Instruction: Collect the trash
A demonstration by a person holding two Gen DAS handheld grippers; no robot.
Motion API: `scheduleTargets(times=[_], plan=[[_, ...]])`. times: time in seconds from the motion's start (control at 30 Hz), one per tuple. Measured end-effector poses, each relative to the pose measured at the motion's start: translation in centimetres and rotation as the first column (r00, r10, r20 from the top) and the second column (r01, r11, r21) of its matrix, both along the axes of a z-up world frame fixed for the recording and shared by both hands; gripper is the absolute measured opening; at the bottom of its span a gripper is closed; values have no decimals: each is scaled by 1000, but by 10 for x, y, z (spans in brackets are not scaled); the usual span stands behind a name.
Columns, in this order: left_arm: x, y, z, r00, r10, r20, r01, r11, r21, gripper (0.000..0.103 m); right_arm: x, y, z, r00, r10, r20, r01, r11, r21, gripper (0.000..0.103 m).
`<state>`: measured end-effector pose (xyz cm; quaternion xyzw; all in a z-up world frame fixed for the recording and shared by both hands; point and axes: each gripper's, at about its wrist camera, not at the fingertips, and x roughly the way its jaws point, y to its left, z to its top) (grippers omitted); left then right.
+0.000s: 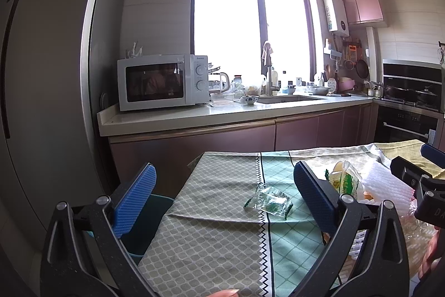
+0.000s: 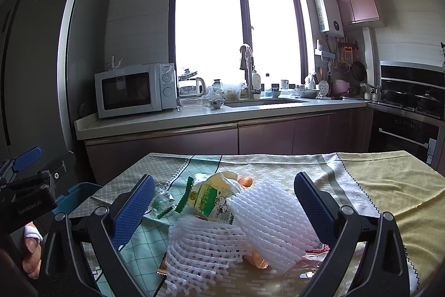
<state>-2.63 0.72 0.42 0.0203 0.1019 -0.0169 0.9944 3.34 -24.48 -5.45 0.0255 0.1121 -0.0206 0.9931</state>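
While wide apart, left hand-held gripper (image 1: 222, 199) fingers, green wrapper (image 1: 268, 201) between.

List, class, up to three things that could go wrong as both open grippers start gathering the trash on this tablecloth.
1. The left gripper faces a flat clear wrapper; its fingers may pinch the loose tablecloth instead.
2. The right gripper faces overlapping foam fruit nets; grabbing one may drag the milk pouch or orange peel along.
3. The teal bin sits below the table's left edge, so light pieces may miss it.
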Motion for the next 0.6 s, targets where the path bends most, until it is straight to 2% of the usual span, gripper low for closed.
scheduleTargets(times=[0.3, 0.6], plan=[[0, -1, 1, 1000, -5, 1, 5, 1000, 3, 98, 3, 1, -2, 1000, -3, 11, 3, 1000, -15, 97], [3, -4, -1, 1000, -12, -6, 12, 1000, 5, 98, 4, 4, -4, 1000, -5, 22, 7, 996, -85, 97]])
